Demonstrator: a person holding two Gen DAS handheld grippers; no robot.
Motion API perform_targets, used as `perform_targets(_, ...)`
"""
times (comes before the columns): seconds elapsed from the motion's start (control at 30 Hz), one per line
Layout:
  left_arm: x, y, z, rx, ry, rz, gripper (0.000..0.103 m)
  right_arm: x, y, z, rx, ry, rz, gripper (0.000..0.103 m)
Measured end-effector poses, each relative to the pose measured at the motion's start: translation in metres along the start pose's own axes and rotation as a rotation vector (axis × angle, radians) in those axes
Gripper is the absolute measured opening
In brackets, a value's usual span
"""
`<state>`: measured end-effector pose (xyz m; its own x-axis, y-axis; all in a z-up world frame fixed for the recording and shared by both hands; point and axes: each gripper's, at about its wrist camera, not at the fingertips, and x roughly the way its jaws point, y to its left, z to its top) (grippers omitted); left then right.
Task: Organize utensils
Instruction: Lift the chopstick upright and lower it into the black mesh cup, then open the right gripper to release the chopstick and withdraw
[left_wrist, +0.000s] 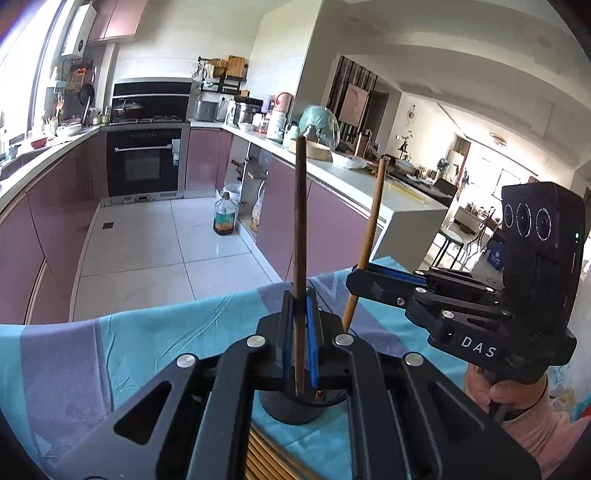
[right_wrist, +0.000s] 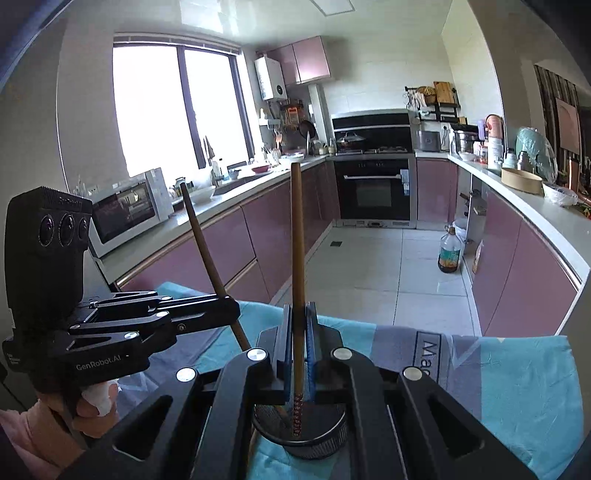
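My left gripper is shut on a dark brown chopstick that stands upright, its lower end inside a round black mesh holder. My right gripper is shut on a second chopstick, upright, its patterned tip down in the same holder. Each gripper shows in the other's view: the right one holds its lighter-looking chopstick tilted, and the left one holds its chopstick tilted. The holder stands on a blue and grey cloth.
A slatted wooden mat lies beside the holder under my left gripper. Beyond the cloth's far edge are the kitchen floor, purple cabinets, an oil bottle and an oven. A microwave sits on the left counter.
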<state>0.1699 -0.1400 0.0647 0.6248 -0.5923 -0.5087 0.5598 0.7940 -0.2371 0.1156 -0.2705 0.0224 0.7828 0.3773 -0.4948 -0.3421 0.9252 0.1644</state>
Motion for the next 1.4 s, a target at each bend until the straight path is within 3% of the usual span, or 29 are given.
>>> perform_targets(0.3, 0.042, 0.008, -0.013, 0.007, 0.069, 0.009, 0.007, 0.031, -0.008, -0.011, 0.029, 0.129, -0.010, 0.006)
perform_targets(0.9, 0.055, 0.024, -0.018, -0.031, 0.087, 0.027, 0.008, 0.041, -0.012, -0.008, 0.081, 0.120, -0.032, 0.010)
perform_targets(1.0, 0.048, 0.029, -0.022, -0.033, 0.069, 0.038, 0.014, 0.034, -0.012, -0.006, 0.088, 0.100, -0.034, 0.013)
perform_targets(1.17, 0.022, 0.033, -0.030, -0.014, 0.006, 0.097, 0.035, 0.004, -0.002, -0.007, 0.068, 0.034, -0.002, 0.022)
perform_targets(1.33, -0.014, 0.035, -0.050, 0.026, -0.050, 0.158, 0.044, -0.035, 0.024, -0.017, -0.001, -0.024, 0.083, 0.037)
perform_targets(1.4, -0.025, 0.038, -0.063, 0.036, -0.047, 0.185, 0.045, -0.043, 0.035, -0.028, -0.030, -0.013, 0.116, 0.039)
